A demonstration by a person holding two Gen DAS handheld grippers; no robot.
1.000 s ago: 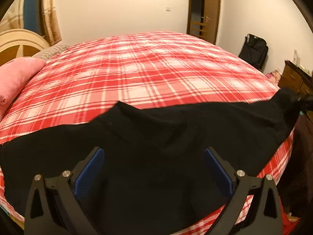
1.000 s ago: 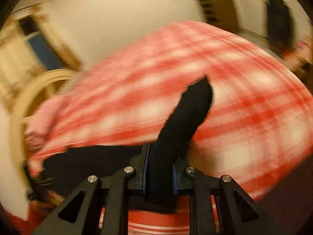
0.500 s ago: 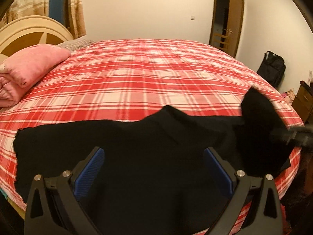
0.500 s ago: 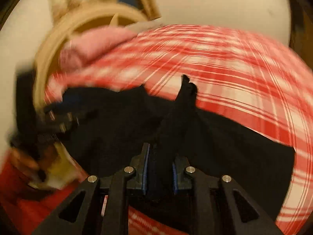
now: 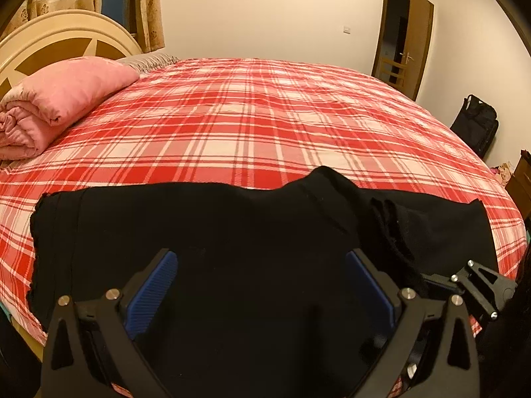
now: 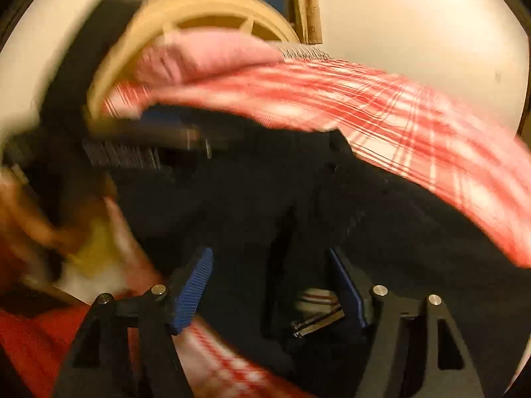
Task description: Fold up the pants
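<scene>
Black pants (image 5: 232,225) lie spread along the near edge of a bed with a red plaid sheet (image 5: 265,116). Their right end is doubled back in a thick fold (image 5: 395,232). My left gripper (image 5: 265,285) hovers open over the middle of the pants, nothing between its blue pads. My right gripper (image 5: 464,285) shows at the right edge of that view, beside the fold. In the blurred right wrist view the right gripper (image 6: 270,285) has its jaws opening; the pants (image 6: 365,215) lie loose between and below the pads. The left gripper (image 6: 149,136) is a blur at the upper left.
A rolled pink blanket (image 5: 63,99) lies at the head of the bed by a cream headboard (image 5: 66,33). A black bag (image 5: 476,126) stands against the far right wall, next to an open door (image 5: 403,33). A wooden dresser (image 5: 521,179) stands at the right.
My right gripper swung the pants' end leftward over the rest of the pants, came down and let go. My left gripper shifted sideways, staying open.
</scene>
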